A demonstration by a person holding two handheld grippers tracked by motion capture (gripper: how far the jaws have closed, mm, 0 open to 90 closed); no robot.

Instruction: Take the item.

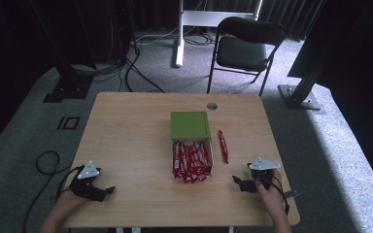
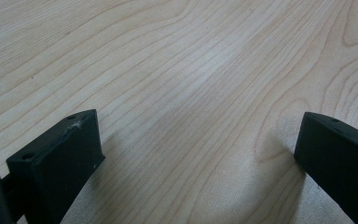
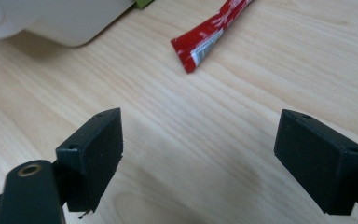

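Observation:
A white box [image 1: 211, 151] with a green lid [image 1: 190, 124] sits mid-table, packed with several red candy bars [image 1: 191, 161]. One loose red bar [image 1: 223, 145] lies just right of the box; its end [image 3: 209, 37] lies ahead of my right gripper [image 3: 199, 149]. My right gripper [image 1: 241, 183] rests near the table's front right, open and empty. My left gripper [image 1: 102, 191] rests at the front left, open. In the left gripper view my left gripper [image 2: 200, 149] stands wide over bare wood.
The wooden table [image 1: 126, 136] has a round grommet [image 1: 212, 106] at its far edge. A black chair [image 1: 245, 46] stands behind the table. Cables [image 1: 46, 162] trail on the carpet at the left. The white box corner [image 3: 60, 21] lies at the upper left.

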